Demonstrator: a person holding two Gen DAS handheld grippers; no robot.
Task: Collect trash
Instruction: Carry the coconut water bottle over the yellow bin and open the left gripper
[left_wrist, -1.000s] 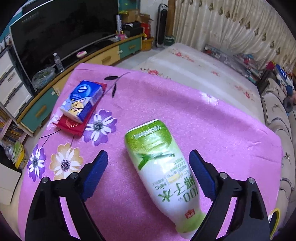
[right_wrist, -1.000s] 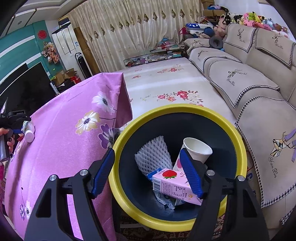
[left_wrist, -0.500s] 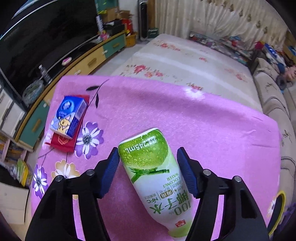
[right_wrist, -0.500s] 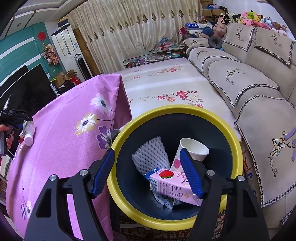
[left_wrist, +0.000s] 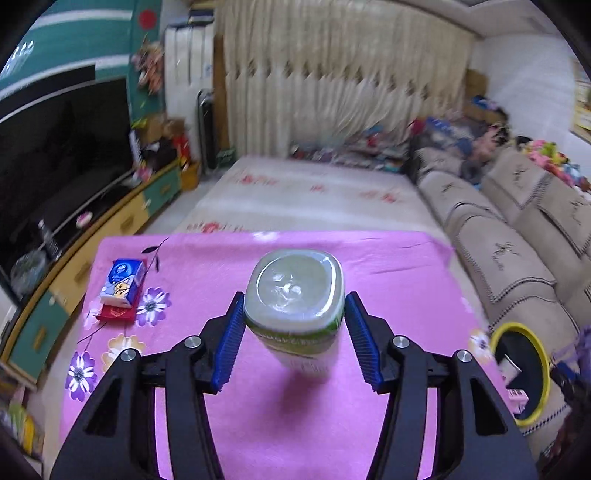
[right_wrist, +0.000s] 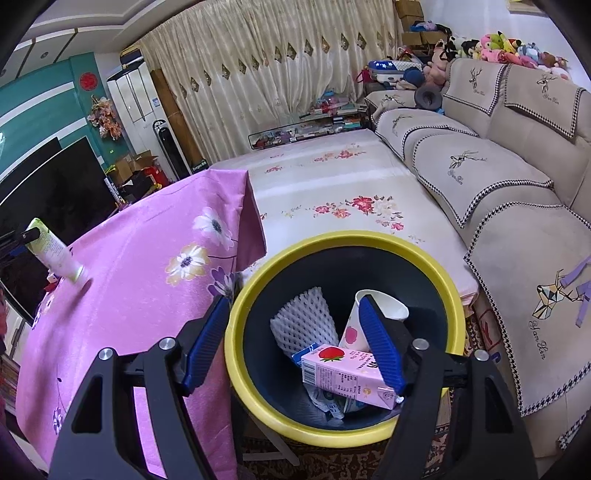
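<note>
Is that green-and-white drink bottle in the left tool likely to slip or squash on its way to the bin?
The bottle looks like thin, glossy plastic, so probably light and slightly squashable. The left tool pinches only near its base, so it might swivel.

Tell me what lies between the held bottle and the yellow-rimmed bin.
Only bare pink flowered cloth between bottle and bin, in the right wrist view.

The couch covers (right_wrist: 480, 162) carry a cursive word under each stitched deer, too small to make out. The pink carton (right_wrist: 343, 373) in the bin bears fine print and a strawberry picture, but the lettering cannot be read. The blue tissue pack (left_wrist: 122, 282) shows a round logo, unreadable.
</note>
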